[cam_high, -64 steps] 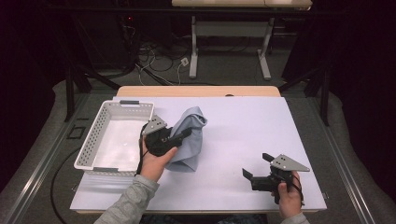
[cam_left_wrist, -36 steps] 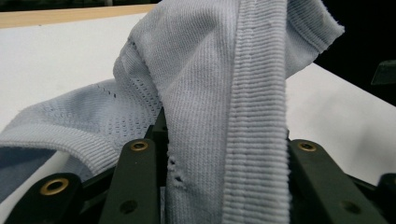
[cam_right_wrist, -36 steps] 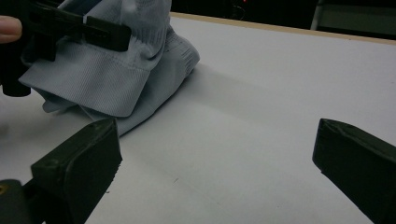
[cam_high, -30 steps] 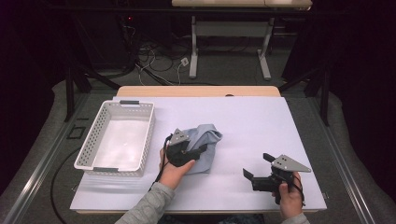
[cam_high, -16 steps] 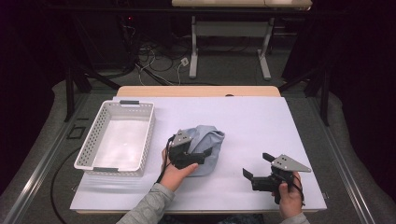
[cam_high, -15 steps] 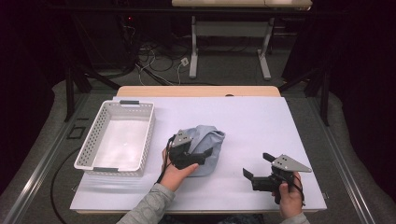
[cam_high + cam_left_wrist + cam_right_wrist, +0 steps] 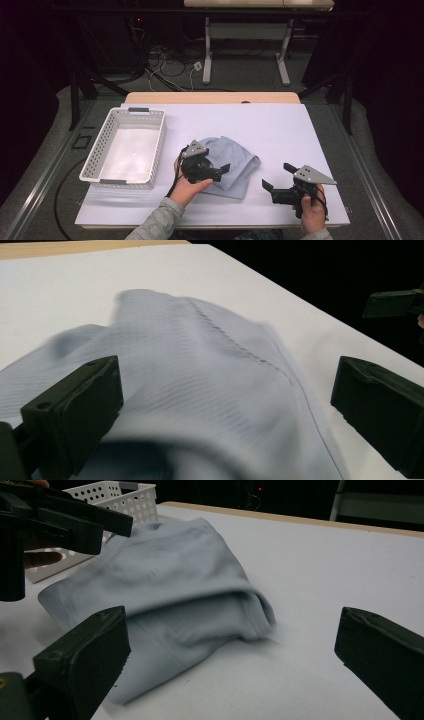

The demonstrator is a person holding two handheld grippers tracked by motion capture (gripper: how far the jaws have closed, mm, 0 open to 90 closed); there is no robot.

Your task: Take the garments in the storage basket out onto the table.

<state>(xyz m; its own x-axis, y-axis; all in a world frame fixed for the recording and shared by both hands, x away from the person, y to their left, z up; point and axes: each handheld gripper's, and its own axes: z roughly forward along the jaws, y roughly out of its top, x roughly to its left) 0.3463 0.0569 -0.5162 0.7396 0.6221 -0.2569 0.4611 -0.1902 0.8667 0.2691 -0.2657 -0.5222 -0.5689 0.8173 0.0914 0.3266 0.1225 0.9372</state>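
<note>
- Two hand-held grippers over the surface [image 7: 310,130].
- Left hand-held gripper [image 7: 217,171]: jaws just opened wide above the cloth [image 7: 235,162], which lies released beneath.
- Right hand-held gripper [image 7: 276,177]: open, apart from cloth.

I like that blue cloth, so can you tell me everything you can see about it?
The pale blue cloth looks soft and finely ribbed, with a stitched seam across it. It lies crumpled and folded over itself on the white table cover, right of the white basket. The left hand-held gripper sits over it, jaws open, not pinching it.
</note>
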